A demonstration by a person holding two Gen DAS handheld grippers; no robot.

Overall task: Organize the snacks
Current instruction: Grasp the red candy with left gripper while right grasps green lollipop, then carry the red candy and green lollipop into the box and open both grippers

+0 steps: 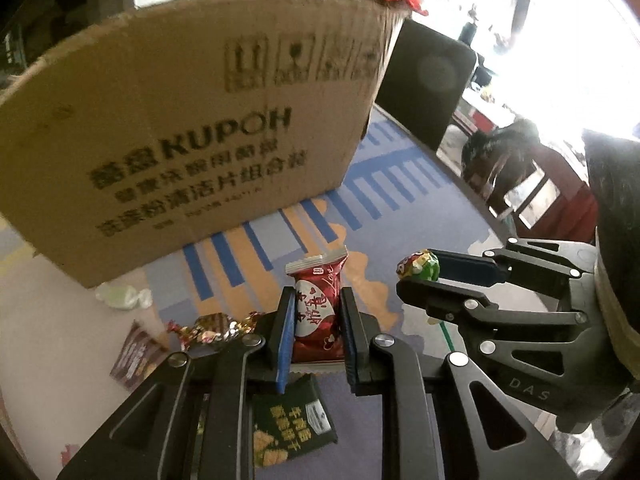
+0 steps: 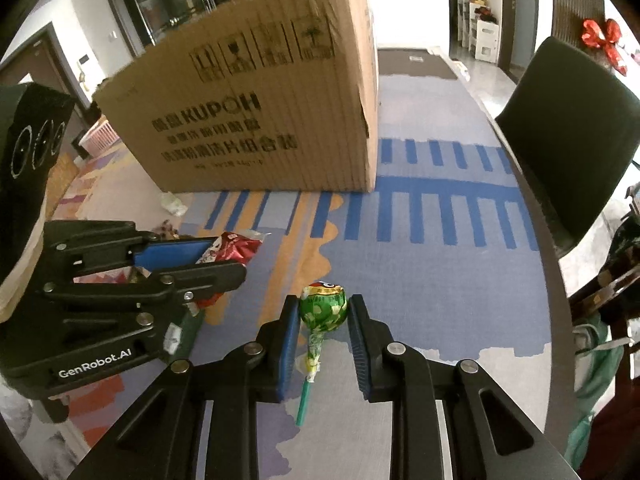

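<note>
The task looks to be in an early or middle stage: both grippers carry one snack each, and several snacks still lie on the desk point(image 2: 460, 280), so I judge that most of the sorting is left. The left gripper point(image 1: 316, 332) has its jaws pinching a red wafer packet point(image 1: 318, 312), held upright in the lower middle of the left wrist view. The right gripper point(image 2: 324, 336) holds a green lollipop point(image 2: 323, 306) between its jaws; the left pad touches the head, but on the right a thin gap seems to show, so I cannot tell if the grip is full. Its stick hangs down toward the bottom of the frame. The one cardboard box point(image 1: 180, 140) stands on the desk in the upper left of both views, probably the place for the snacks; its inside is hidden, so I cannot say what is already packed. Counting loose snacks on the desk in the left wrist view: one pale green candy point(image 1: 124, 296) near the box, one gold-wrapped candy point(image 1: 212, 326), one brown packet point(image 1: 134, 356), and one dark green packet point(image 1: 288, 424) under the jaws. That makes four on the desk and two held.
</note>
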